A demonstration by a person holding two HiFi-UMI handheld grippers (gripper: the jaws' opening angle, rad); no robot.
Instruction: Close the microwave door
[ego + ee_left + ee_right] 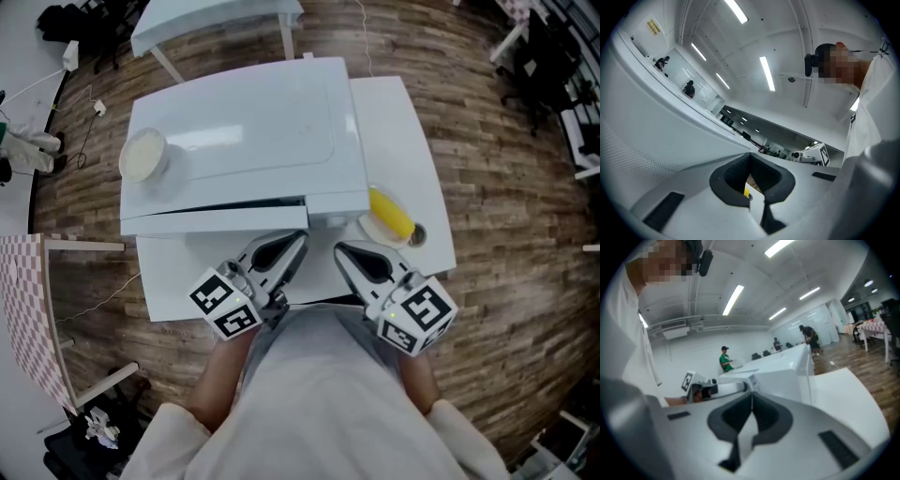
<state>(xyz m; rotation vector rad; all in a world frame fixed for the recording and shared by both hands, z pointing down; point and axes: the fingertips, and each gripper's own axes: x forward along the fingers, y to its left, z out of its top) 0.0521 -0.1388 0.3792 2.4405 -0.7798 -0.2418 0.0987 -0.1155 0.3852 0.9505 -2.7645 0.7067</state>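
Note:
A white microwave [244,131] stands on a white table [412,141], seen from above. Its door [216,221] runs along the front edge, slightly ajar, with a thin dark gap behind it toward the right. My left gripper [298,241] hovers just in front of the door's right end, shut and holding nothing. My right gripper [342,248] is beside it, below the control panel, also shut and empty. In the left gripper view the microwave wall [651,136] fills the left beyond the left gripper [751,157]. The right gripper [752,394] points up past the microwave [783,376].
A cream bowl [143,155] sits on the microwave's top at left. A yellow item on a small plate [389,214] lies on the table to the microwave's right. A checkered table [28,309] stands at left, another white table [216,17] behind, and chairs [548,56] at far right.

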